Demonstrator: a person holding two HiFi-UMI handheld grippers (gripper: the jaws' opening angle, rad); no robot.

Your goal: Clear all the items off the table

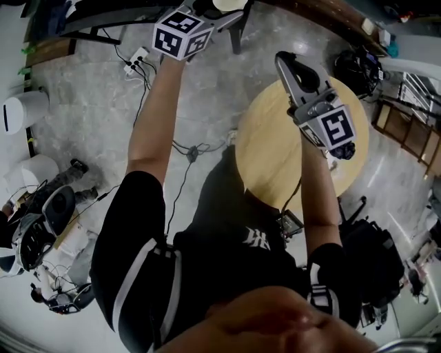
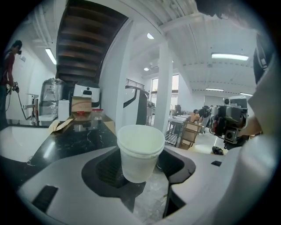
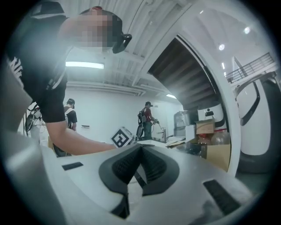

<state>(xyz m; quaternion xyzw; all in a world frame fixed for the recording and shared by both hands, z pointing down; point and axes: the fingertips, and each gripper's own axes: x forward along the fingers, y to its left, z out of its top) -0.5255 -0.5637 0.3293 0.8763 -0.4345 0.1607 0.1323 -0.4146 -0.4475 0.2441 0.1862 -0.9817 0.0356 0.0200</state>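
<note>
A white paper cup [image 2: 139, 151] stands upright between the jaws of my left gripper [image 2: 141, 169], and the pads press on its sides. In the head view that gripper [image 1: 210, 14] is held out at the top edge, away from the table, over the floor. The round wooden table [image 1: 269, 145] lies right of centre. My right gripper [image 1: 288, 63] hovers over its far part, shut with nothing between its pads [image 3: 151, 169]. In the left gripper view a small black item [image 2: 217, 150] lies on the table top [image 2: 203, 148].
Cables and a power strip [image 1: 136, 61] lie on the grey floor left of the table. White machines [image 1: 24, 110] stand at far left, and black bags [image 1: 372, 255] sit by the table's right side. A dark counter [image 2: 74, 136] with boxes stands ahead of the left gripper.
</note>
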